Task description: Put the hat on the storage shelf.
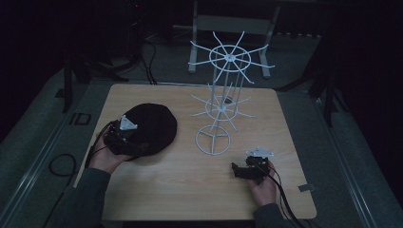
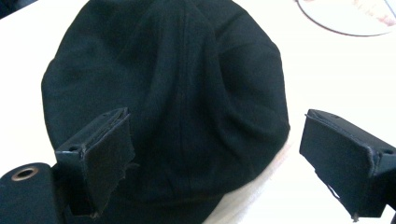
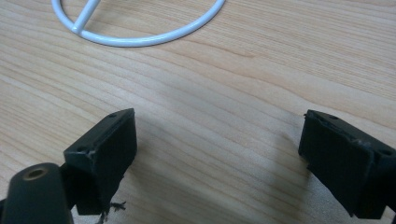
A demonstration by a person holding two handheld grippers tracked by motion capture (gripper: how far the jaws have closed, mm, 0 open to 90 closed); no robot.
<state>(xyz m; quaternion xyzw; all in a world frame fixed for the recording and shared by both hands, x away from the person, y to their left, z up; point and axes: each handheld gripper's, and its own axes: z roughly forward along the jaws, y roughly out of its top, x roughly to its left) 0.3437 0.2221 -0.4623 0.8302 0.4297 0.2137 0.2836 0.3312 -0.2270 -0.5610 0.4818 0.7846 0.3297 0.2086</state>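
Note:
A black cap (image 1: 151, 124) lies flat on the left part of the wooden table (image 1: 190, 190). My left gripper (image 1: 124, 137) sits at the cap's near left edge, open, with the cap (image 2: 177, 93) lying between and beyond its jaws. A white wire rack (image 1: 223, 99) with two tiers of spoke arms stands at the table's middle on a ring base (image 1: 213, 140). My right gripper (image 1: 240, 170) rests near the right front, open above bare wood, and the ring base (image 3: 140, 28) lies ahead of its jaws.
Black cables (image 1: 142, 57) trail over the dim floor beyond the table. A white frame leg (image 1: 194, 33) stands behind the rack. A small grey tab (image 1: 306, 188) lies near the table's right front corner.

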